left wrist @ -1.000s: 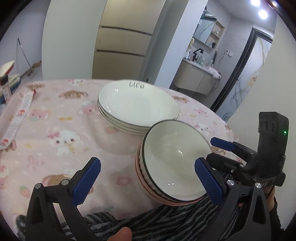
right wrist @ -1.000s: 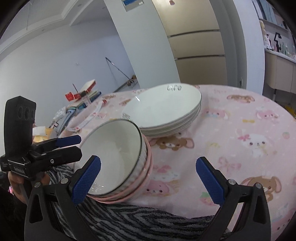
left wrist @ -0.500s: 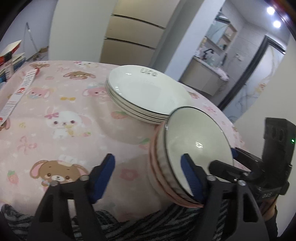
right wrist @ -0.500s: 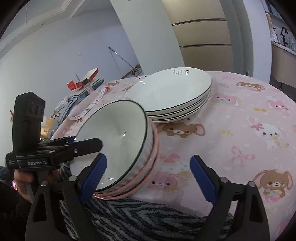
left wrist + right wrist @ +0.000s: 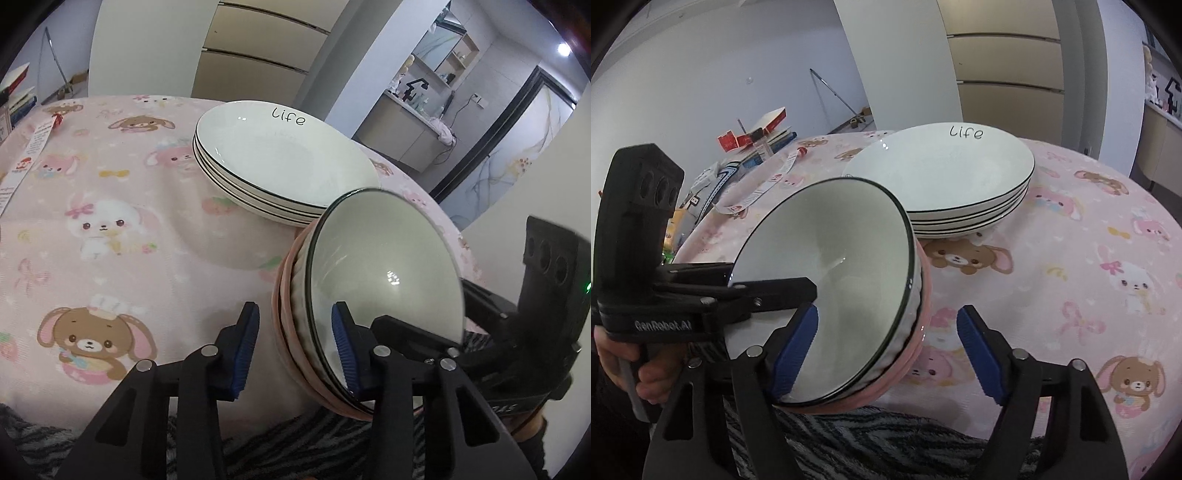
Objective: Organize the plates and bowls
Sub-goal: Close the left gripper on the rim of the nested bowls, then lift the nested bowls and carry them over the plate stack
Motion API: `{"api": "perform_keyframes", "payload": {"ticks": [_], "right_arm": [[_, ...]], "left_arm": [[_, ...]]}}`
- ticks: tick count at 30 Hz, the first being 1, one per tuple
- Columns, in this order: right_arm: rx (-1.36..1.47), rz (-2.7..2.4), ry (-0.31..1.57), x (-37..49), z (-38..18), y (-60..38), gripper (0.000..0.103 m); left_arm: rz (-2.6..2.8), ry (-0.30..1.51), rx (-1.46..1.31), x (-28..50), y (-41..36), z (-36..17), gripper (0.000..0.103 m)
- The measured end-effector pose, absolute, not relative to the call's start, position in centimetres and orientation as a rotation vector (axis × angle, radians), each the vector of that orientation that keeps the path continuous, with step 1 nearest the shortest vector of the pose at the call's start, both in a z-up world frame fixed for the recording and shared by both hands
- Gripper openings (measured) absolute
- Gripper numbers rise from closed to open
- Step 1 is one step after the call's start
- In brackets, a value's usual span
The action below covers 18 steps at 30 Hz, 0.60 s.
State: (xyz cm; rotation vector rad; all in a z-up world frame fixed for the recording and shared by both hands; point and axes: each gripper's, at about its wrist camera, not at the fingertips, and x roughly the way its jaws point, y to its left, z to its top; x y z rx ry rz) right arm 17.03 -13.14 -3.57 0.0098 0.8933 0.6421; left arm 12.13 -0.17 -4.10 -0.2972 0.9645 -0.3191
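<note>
A stack of bowls, white inside, dark-rimmed and pink outside, leans tilted at the table's near edge. My left gripper straddles the left side of their rim. Its jaws are closing, with one pad inside the top bowl and the other still a gap short of the pink outer wall. My right gripper straddles the opposite side. It is closing too, its inner pad in the bowl and its outer pad clear of the wall. Behind stands a stack of white plates lettered "Life".
A pink cartoon-print cloth covers the round table. A paper strip lies at its far left. Books and red boxes are piled beyond the left edge. Zebra-striped fabric lies under the bowls at the near edge.
Both grippers have come down and in over the bowl stack's rim, and their jaws have narrowed from wide open. The bowl stack now looks more steeply tilted.
</note>
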Motion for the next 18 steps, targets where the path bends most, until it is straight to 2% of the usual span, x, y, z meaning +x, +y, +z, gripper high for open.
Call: {"api": "perform_keyframes", "payload": {"ticks": [3, 8, 14, 18], "right_arm": [[0.057, 0.663, 0.913, 17.4, -4.0, -13.6, 0.077], [0.123, 0.719, 0.940, 17.7, -4.7, -14.1, 0.077], [0.155, 0.782, 0.947, 17.4, -5.0, -13.9, 0.065], [0.152, 0.782, 0.940, 17.2, -4.9, -13.7, 0.064]], "left_arm": [[-0.341, 0.946, -0.279, 12.0, -0.6, -4.1, 0.037], [-0.348, 0.929, -0.294, 11.8, -0.4, -4.3, 0.036], [-0.344, 0.904, -0.273, 11.3, -0.7, -4.1, 0.034], [-0.343, 0.899, -0.267, 11.2, -0.8, -4.1, 0.034]]}}
